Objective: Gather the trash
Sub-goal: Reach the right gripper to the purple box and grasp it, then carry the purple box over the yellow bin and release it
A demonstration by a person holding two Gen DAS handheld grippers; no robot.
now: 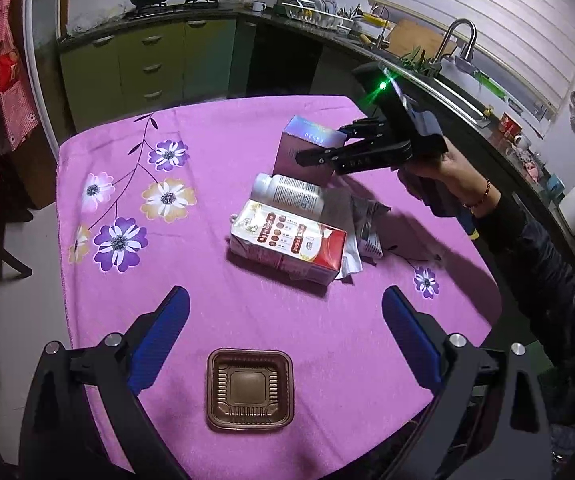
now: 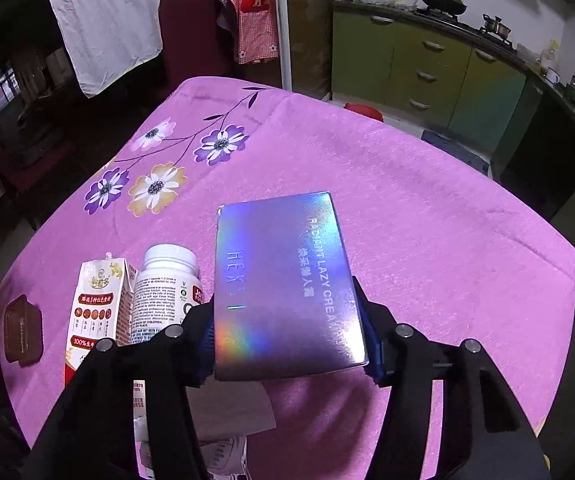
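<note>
Holographic cream box point(image 2: 287, 284): iridescent purple-silver, "RADIANT LAZY CREAM" printed on the face, standing upright at the far end of the trash cluster, blue pads pressed against both its sides. White pill bottle point(image 1: 287, 193): white cap, printed label, lying on its side just in front of the box. Drink carton point(image 1: 289, 245): white and red, gable top, lying flat, touching the bottle. Crumpled white paper point(image 1: 351, 256) and a grey foil wrapper point(image 1: 369, 228) tucked beside the carton. Brown plastic tray point(image 1: 250, 390): square, ribbed, empty, open side up, well apart from the rest near the desk edge.
</note>
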